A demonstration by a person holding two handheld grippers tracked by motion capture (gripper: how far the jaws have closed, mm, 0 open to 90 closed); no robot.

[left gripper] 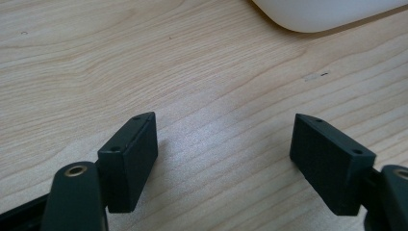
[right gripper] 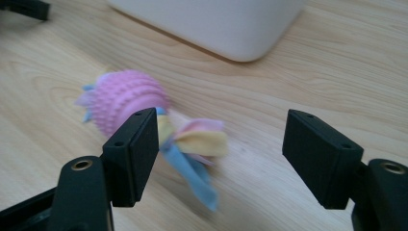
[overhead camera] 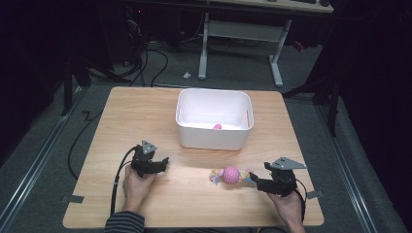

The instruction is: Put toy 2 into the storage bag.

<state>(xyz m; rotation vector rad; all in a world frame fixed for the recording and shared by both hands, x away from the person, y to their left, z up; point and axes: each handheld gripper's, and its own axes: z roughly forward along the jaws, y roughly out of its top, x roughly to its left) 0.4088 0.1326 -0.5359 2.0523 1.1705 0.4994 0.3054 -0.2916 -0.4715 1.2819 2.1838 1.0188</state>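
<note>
Wooden surface [overhead camera: 145, 116] with a white bin [overhead camera: 214, 121] at its far centre; a small pink item [overhead camera: 217, 126] lies inside. A pink spiked ball toy [overhead camera: 230, 174] with fabric tails rests near and right of the bin. The right hand-held gripper [overhead camera: 254, 181], jaws apart, points at its tails, seemingly lined up to grasp. The left hand-held gripper [overhead camera: 160, 162], jaws apart over bare wood, holds nothing.

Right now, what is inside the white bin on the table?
In the high view, the white bin holds one small pink object near its front wall. The front wall covers the floor just behind it, so anything lying there cannot be seen.
</note>
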